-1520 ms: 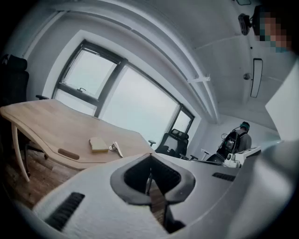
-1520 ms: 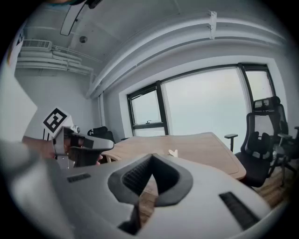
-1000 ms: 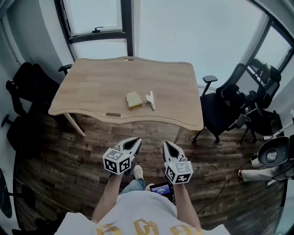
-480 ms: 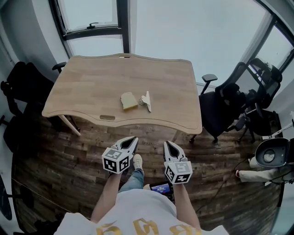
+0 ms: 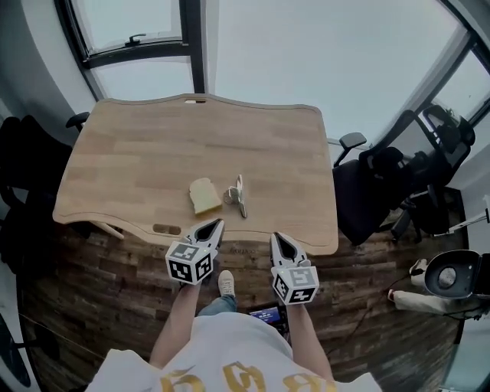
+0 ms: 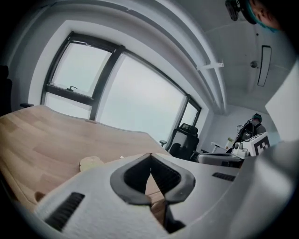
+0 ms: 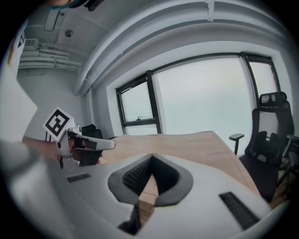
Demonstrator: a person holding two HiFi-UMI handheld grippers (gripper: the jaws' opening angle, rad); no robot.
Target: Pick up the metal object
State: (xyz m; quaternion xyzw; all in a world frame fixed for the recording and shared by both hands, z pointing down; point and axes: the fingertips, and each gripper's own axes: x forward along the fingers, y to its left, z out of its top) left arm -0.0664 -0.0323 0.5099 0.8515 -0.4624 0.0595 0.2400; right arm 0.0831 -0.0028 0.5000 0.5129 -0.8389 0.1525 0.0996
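left tool (image 5: 213,227) and right tool (image 5: 277,240): each has its jaws pressed together with nothing between them, held side by side at the near edge of the wooden surface (image 5: 153,145). metal object (image 5: 239,197) lies on the surface close to that edge, at 12 o'clock from the gap between the two tools, touching neither. pale yellow block (image 5: 203,196) lies just beside it at its 9 o'clock.

You're standing in an office. A pale wooden bench (image 5: 153,145) with a curved front edge sits below tall dark-framed windows (image 5: 115,19). Black swivel chairs (image 5: 375,191) with armrests crowd your right side, and dark wood planks cover the floor (image 5: 99,283).
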